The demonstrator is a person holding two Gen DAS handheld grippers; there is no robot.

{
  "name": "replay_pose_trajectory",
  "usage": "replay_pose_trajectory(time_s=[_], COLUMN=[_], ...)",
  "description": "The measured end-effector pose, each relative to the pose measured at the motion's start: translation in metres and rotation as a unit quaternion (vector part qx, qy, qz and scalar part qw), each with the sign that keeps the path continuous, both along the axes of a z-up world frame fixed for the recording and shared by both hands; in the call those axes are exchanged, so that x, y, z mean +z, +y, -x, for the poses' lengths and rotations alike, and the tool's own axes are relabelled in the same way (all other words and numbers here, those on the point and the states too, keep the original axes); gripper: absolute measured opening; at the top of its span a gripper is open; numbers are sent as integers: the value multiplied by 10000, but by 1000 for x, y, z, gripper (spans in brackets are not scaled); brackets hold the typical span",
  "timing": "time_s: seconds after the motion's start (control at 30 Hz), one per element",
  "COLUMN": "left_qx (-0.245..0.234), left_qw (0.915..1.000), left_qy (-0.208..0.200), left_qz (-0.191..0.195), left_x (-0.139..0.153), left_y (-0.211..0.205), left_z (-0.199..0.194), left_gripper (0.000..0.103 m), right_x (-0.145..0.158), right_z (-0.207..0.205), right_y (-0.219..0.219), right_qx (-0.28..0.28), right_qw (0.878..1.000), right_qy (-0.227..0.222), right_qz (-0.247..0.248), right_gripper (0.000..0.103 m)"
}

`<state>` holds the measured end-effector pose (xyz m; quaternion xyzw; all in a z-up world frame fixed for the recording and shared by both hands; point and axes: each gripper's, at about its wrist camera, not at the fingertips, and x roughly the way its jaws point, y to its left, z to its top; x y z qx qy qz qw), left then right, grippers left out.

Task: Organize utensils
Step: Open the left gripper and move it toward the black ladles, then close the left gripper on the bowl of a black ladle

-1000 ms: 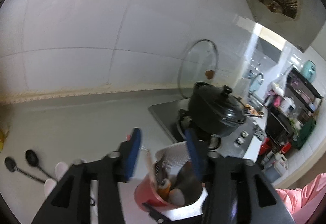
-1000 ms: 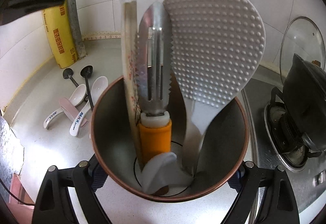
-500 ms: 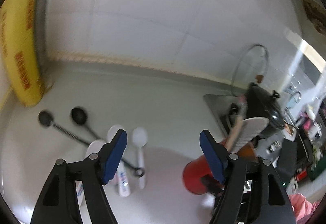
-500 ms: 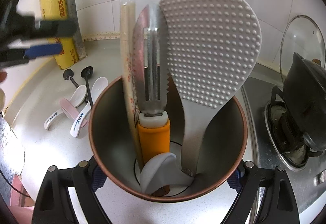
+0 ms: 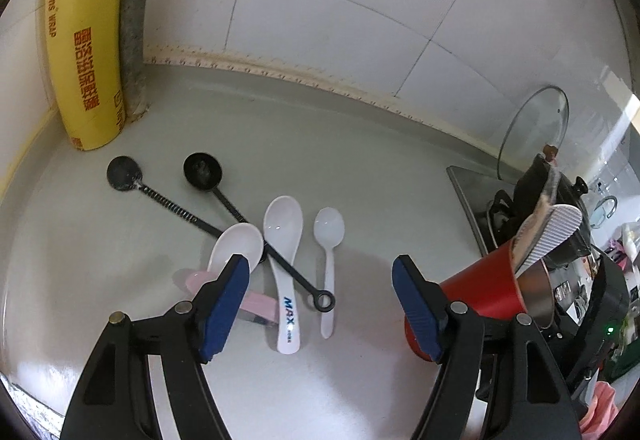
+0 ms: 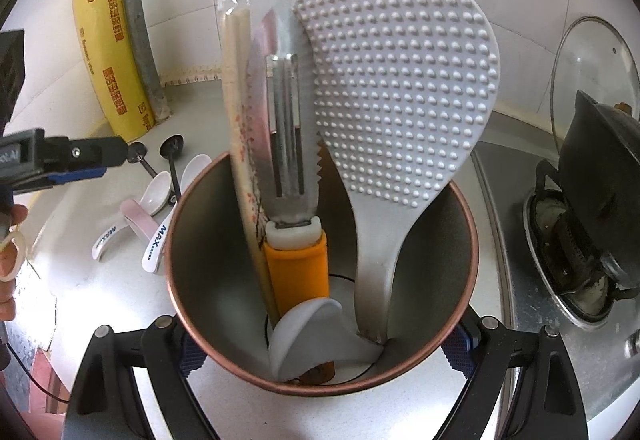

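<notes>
Tabletop's back-left corner: loose spoons (image 5: 282,236). Your left hand-held gripper (image 5: 320,292) has swung off the red holder (image 5: 476,292), jaws just opened, empty, now above them. Right hand-held gripper (image 6: 324,356) clamps holder.

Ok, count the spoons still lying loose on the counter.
6: two black spoons at the back, two big white ones, a small white one, and a pink one partly hidden.

I count loose on the surface (image 5: 380,167): two black measuring spoons (image 5: 160,191), three white spoons (image 5: 282,240), one pink. Upright red holder (image 5: 476,292) contains rice paddle (image 6: 400,91), peeler (image 6: 286,143), chopsticks (image 6: 236,87).
</notes>
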<state>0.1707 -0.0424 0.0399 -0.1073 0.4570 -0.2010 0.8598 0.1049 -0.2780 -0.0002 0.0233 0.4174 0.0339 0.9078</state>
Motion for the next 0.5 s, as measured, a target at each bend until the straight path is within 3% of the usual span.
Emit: replay_pose_trajectory(time_s=[0.5], left_qx=[279], left_qw=[9994], left_qy=[197], left_qz=[-35], left_x=[-13], left_y=[17], left_z=[-5], left_gripper=[75], right_x=[0], right_z=[-9], right_y=[9], right_qx=[17], right_qw=[9998], right_qy=[-75], right_qz=[201], right_gripper=[93])
